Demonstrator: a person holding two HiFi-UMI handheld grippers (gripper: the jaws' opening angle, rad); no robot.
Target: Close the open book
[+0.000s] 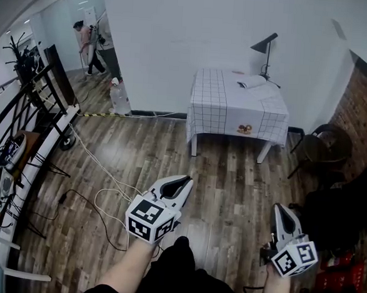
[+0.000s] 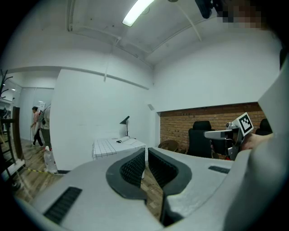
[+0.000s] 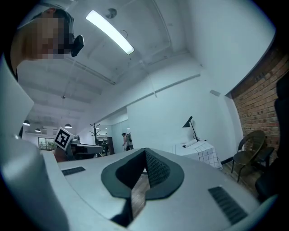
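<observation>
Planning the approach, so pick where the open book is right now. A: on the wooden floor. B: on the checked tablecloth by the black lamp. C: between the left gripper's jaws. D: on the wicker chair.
B: the open book lies on the checked tablecloth, beside the black lamp.

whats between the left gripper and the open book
In the head view, only bare wooden floor and then the checked tablecloth separate the left gripper from the open book.
</observation>
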